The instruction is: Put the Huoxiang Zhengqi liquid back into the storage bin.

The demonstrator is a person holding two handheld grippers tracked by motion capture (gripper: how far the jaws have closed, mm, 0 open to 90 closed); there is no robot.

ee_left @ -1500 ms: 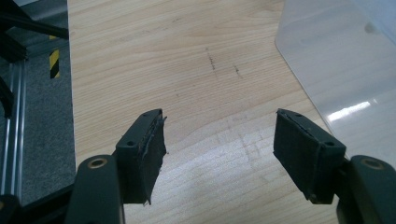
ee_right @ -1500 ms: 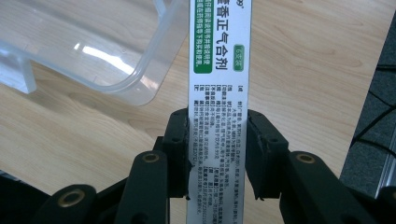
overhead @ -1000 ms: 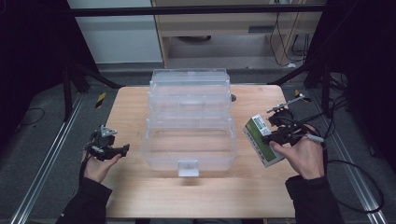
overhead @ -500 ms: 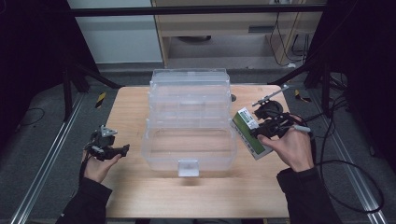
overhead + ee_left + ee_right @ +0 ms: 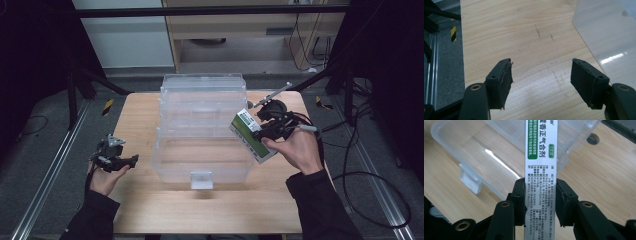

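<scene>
Trouble could come at the clear plastic bin's [image 5: 202, 150] right wall: the green-and-white box [image 5: 252, 136], held tilted above the table's right edge beside that wall, may catch the rim and twist in the grip. Right gripper [image 5: 540, 195] has its jaws partly closed, pads pressing the box's narrow sides. Left gripper [image 5: 541, 75] hangs wide open and empty near the table's left edge.

High view looks forward and down over the wooden table [image 5: 150, 210]; both gripper views sit close above it, sharing the clear plastic bin [image 5: 200, 165].
</scene>
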